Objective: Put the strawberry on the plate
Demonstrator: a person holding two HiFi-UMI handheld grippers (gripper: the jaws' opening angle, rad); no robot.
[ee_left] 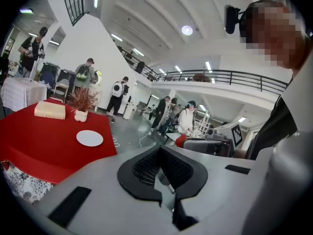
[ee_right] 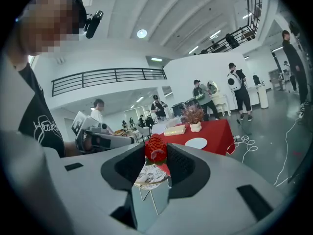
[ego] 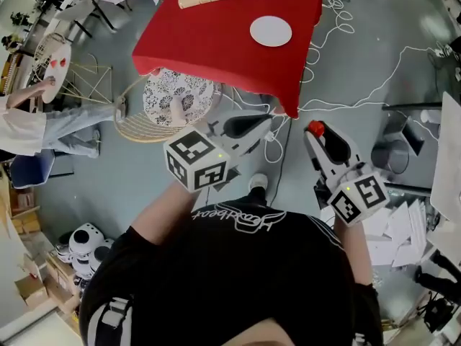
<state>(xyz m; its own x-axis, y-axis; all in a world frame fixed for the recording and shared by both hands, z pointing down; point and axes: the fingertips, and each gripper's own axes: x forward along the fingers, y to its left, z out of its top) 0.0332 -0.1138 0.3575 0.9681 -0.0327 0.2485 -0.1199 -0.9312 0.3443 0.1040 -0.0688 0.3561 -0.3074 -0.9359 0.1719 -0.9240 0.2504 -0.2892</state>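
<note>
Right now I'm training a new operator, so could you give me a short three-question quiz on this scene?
1. True or false: the strawberry already lies on the plate.
2. The plate rests on: A the floor; B the red table; C a chair.
3. Which gripper holds the strawberry?
Key: 1 false; 2 B; 3 the right gripper.

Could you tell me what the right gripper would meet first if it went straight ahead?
Most likely the red table at its near corner, well short of the plate; depth is hard to judge. The right gripper holds the strawberry.
</note>
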